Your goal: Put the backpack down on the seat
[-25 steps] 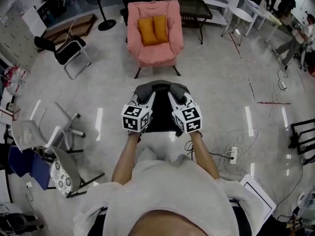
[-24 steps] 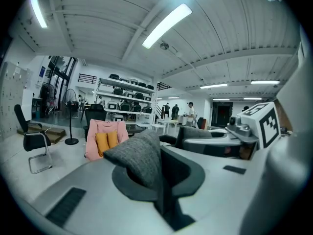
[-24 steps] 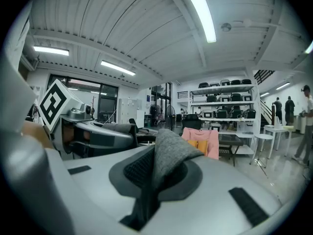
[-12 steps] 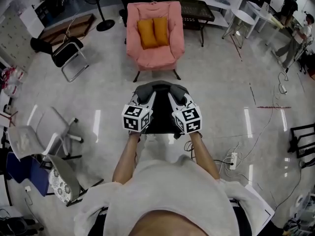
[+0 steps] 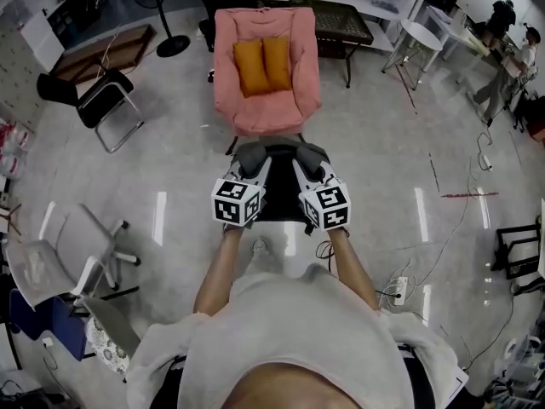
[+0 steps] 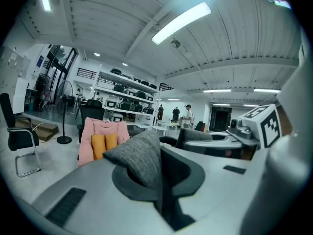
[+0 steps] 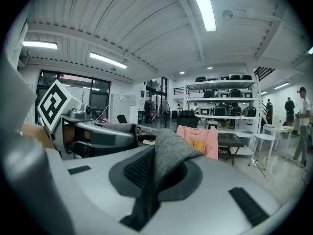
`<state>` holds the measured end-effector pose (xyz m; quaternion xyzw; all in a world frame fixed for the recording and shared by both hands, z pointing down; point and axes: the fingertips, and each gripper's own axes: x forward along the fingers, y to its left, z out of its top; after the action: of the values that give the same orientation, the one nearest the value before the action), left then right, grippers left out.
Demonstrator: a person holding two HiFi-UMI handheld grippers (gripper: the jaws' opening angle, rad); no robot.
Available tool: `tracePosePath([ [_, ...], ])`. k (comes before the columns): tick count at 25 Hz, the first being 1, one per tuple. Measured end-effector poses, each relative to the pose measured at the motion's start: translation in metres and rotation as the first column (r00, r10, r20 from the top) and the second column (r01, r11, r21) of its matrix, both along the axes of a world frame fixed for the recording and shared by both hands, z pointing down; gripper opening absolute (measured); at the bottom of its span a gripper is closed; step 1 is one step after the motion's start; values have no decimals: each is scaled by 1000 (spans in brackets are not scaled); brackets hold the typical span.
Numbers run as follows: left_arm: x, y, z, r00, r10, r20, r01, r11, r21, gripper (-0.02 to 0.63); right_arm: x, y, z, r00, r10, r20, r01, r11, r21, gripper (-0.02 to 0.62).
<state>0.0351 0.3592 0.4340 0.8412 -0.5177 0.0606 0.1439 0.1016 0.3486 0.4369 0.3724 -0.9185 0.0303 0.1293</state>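
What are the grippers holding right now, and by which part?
The backpack, by its grey shoulder straps: the left gripper is shut on the left strap, the right gripper on the right strap.

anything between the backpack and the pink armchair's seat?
Nothing visible. The backpack hangs just in front of the pink armchair. Two orange cushions lean on its backrest, leaving the front of the seat free.

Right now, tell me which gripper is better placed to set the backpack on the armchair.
Neither: left gripper and right gripper each clamp a backpack strap, level, with the pink armchair straight ahead. Use both.
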Motion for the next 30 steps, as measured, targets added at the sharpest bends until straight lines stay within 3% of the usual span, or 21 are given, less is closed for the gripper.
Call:
tracePosePath([
  [13, -68, -136, -12, 998, 53, 17, -53, 998, 23, 29, -69, -134, -10, 998, 55, 21, -55, 998, 14, 26],
  [30, -87, -231, 5, 995, 92, 25, -92, 996, 0, 30, -88, -227, 8, 996, 81, 23, -81, 997, -4, 26],
])
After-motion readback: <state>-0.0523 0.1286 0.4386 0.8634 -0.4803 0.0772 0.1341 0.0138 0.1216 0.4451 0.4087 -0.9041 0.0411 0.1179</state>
